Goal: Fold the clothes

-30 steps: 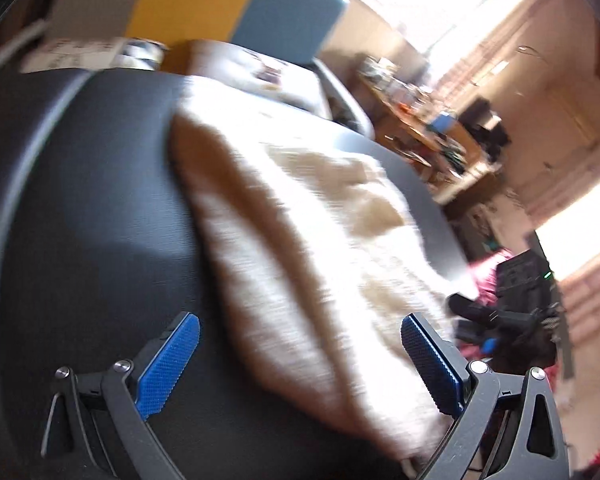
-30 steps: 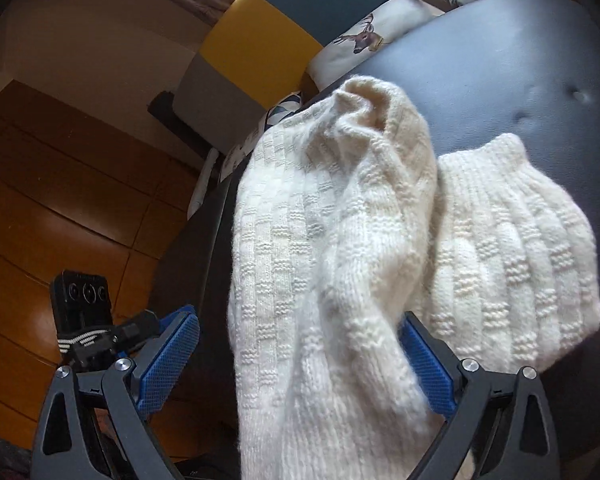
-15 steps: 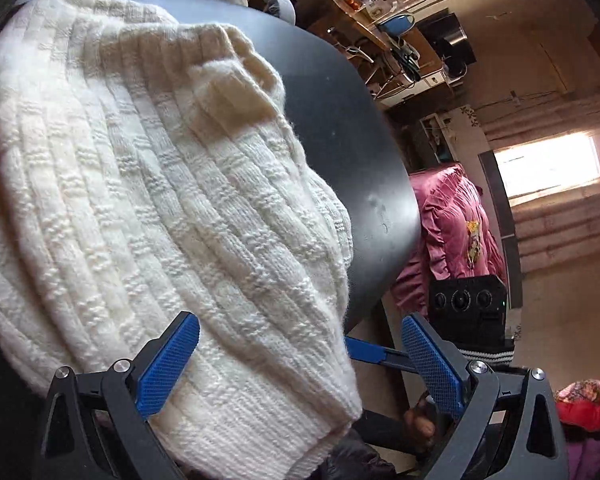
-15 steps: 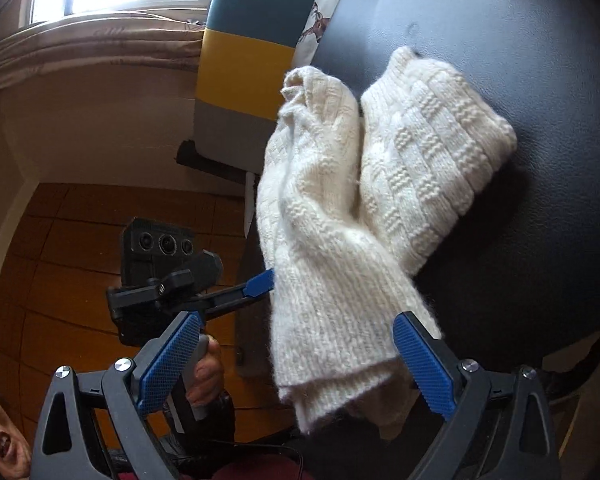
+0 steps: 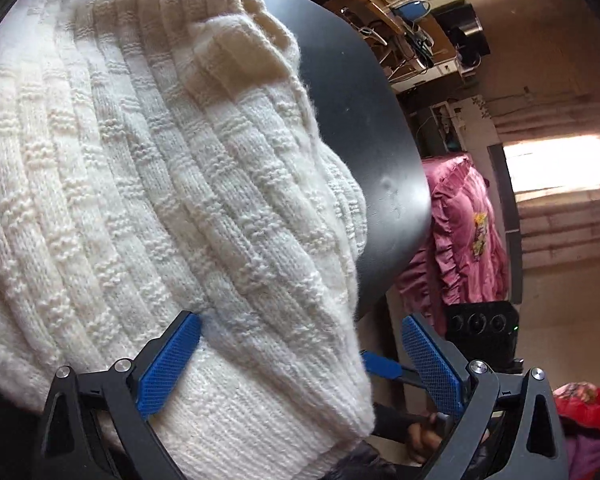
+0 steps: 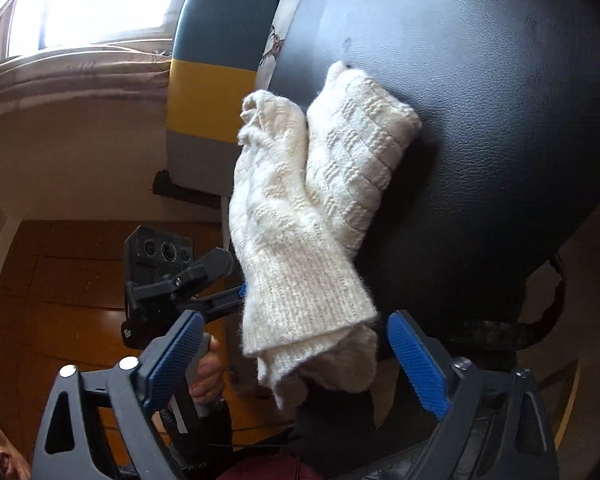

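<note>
Closing w/ sweater [image 6: 300, 272] hem between but ungripped, right gripper [image 6: 296, 364] jaws; left gripper [image 5: 300, 364] jaws released, pink cloth [image 5: 464, 240] left-view only.

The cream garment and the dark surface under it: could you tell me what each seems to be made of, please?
The cream garment looks like thick wool or acrylic knit: ribbed basket-weave stitches, fuzzy edges. The dark surface looks like black leather or vinyl: fine grain, soft sheen, dimples.

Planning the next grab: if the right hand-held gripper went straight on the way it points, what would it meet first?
Most likely the hanging hem of the cream knit sweater, already between the closing jaws of the right hand-held gripper; the black table lies behind. Depth is uncertain.
</note>
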`<state>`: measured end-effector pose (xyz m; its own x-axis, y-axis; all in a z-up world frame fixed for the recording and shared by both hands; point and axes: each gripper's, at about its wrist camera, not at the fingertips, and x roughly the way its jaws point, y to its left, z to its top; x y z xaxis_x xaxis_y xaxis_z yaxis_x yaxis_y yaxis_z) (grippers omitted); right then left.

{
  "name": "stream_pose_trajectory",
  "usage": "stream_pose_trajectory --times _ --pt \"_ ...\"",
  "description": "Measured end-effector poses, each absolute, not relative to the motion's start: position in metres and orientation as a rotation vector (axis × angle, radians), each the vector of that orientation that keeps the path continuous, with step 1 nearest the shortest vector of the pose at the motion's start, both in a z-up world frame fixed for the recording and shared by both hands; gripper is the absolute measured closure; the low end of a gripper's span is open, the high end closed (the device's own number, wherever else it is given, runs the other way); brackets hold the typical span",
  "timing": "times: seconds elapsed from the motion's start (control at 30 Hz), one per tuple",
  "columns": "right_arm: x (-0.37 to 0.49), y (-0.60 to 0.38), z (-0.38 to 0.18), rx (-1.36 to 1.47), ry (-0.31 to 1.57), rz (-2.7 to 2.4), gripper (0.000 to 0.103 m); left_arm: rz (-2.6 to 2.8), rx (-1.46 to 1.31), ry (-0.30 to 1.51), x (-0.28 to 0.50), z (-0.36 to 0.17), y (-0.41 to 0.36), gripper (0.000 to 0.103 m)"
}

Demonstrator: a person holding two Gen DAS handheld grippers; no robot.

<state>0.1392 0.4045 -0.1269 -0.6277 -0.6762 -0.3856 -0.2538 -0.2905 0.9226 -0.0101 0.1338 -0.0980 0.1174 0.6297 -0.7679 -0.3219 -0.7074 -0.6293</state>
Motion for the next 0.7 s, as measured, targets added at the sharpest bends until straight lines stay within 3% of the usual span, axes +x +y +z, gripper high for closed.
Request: stream_pose_trajectory --times 0.1,0.17,0.2,0.4,0.57,0.7 --pt "0.109 0.380 -0.143 1.231 -1.589 -2.021 0.045 1.712 -1.665 -0.223 -0.005 -0.103 0.138 0.003" --pt "0.088 0.356 -0.156 1.271 -1.580 -1.996 0.046 1.738 -1.675 -0.183 -0.005 -0.105 0.137 0.018" --pt "0.079 0.332 -0.162 1.278 -1.570 -1.988 0.047 1.739 -1.668 -0.181 -0.005 -0.106 0.135 0.020" --pt "0.066 0.286 -0.151 1.192 -1.424 -2.088 0.062 1.706 -1.668 -0.274 -0.012 -0.105 0.118 0.022" --pt "0.058 0.243 -0.101 1.135 -1.024 -2.291 0.061 1.668 -1.652 -0.398 -0.026 -0.093 0.097 0.023" --pt "0.040 0.201 -0.087 1.136 -0.751 -2.371 0.061 1.675 -1.613 -0.376 -0.027 -0.078 0.092 0.024"
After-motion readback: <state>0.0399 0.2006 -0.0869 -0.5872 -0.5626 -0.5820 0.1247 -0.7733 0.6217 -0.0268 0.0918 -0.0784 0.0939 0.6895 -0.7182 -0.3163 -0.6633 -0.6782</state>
